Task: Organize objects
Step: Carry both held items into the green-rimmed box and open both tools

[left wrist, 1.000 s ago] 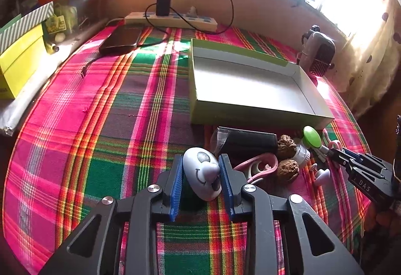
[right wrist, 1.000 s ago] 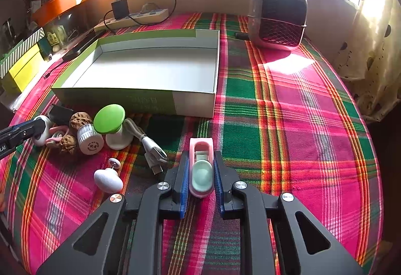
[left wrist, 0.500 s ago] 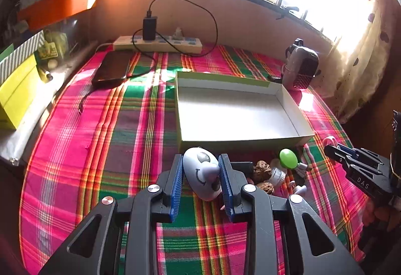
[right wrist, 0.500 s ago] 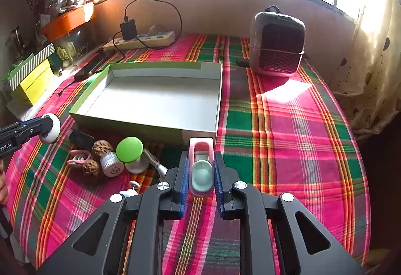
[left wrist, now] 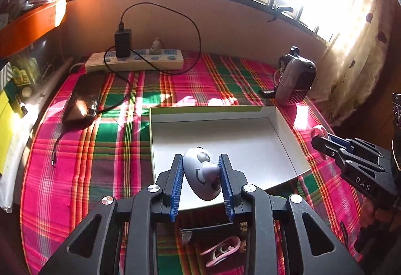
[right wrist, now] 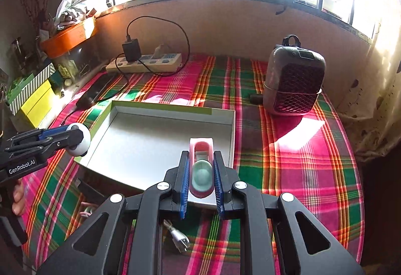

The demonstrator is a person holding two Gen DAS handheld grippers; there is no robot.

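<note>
My left gripper (left wrist: pixel 200 183) is shut on a grey-white smiley-face toy (left wrist: pixel 201 178) and holds it above the near edge of the shallow white box with a green rim (left wrist: pixel 273 110). My right gripper (right wrist: pixel 200 183) is shut on a pink holder with a mint oval (right wrist: pixel 201 169), above the near right corner of the same box (right wrist: pixel 225 115). The left gripper also shows in the right wrist view (right wrist: pixel 75 137); the right gripper shows in the left wrist view (left wrist: pixel 319 137). The box holds nothing that I can see.
A pink clip (left wrist: pixel 221 250) and a black item (left wrist: pixel 208 232) lie on the plaid cloth below the left gripper. A white USB plug (right wrist: pixel 178 239) lies below the right gripper. A small heater (right wrist: pixel 293 81), a power strip (left wrist: pixel 134 61) and a phone (left wrist: pixel 84 96) stand beyond the box.
Both grippers have risen from the cloth with their objects and moved forward to the box's near edge. The loose objects have dropped below them, mostly out of sight.
</note>
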